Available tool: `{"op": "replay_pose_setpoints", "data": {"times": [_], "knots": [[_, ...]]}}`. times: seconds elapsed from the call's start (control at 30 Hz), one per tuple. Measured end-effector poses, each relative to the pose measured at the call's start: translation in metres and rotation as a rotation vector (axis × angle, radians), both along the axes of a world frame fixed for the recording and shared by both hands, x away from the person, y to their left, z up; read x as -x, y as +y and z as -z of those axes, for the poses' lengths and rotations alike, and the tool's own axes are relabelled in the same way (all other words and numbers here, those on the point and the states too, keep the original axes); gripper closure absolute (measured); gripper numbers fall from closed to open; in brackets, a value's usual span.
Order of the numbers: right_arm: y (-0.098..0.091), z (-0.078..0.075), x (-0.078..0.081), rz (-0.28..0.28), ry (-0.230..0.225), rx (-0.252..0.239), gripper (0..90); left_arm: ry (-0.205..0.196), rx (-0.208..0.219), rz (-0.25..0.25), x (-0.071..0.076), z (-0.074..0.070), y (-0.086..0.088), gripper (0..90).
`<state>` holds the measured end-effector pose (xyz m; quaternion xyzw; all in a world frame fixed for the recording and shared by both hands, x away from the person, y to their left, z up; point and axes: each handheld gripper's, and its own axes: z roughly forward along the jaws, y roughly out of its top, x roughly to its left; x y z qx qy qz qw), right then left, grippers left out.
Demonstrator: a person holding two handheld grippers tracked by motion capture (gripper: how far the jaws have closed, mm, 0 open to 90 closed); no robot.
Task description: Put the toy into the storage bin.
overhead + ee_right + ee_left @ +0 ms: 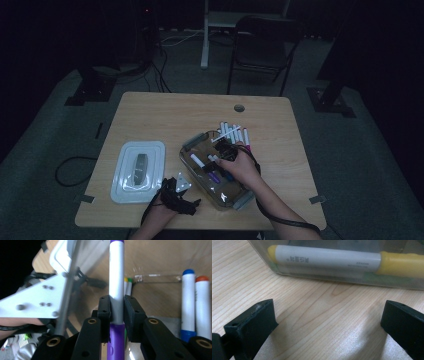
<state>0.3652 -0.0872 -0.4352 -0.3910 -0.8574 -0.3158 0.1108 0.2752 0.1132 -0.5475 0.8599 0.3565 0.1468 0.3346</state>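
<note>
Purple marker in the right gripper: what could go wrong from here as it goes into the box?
The right gripper pinches the purple marker on a short stretch near its cap, so it could swivel or slip. The box already holds markers, a blue and an orange one close by, which it might knock. The left gripper stands open by the box wall, not bracing it, so the box may slide.

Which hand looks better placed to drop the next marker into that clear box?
Right. Its tongs already clamp the purple marker above the clear box. The left tongs stand open, holding nothing, on the table beside it.
</note>
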Motion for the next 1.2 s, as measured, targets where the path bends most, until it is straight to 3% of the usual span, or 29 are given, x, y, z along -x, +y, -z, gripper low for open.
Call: {"op": "replay_pose_setpoints", "data": {"times": [0.23,0.57,0.87,1.0,1.2], "knots": [[0.018,0.021,-0.005,-0.031,0.072,0.053,76.7,-0.002,0.002,-0.002,0.0,0.0,0.0,0.4],[0.031,0.042,-0.004,-0.063,0.111,0.163,76.6,-0.003,-0.001,-0.001,0.0,0.0,0.0,0.4],[0.03,0.041,-0.003,-0.077,0.131,0.147,73.7,-0.003,-0.001,0.0,0.0,0.0,0.0,0.5],[0.025,0.036,-0.003,-0.071,0.098,0.142,71.5,-0.003,0.0,-0.001,0.0,0.0,0.0,0.4],[0.01,0.014,-0.002,-0.051,0.06,0.067,68.9,0.0,0.0,0.001,0.0,0.0,0.0,0.4]]}}
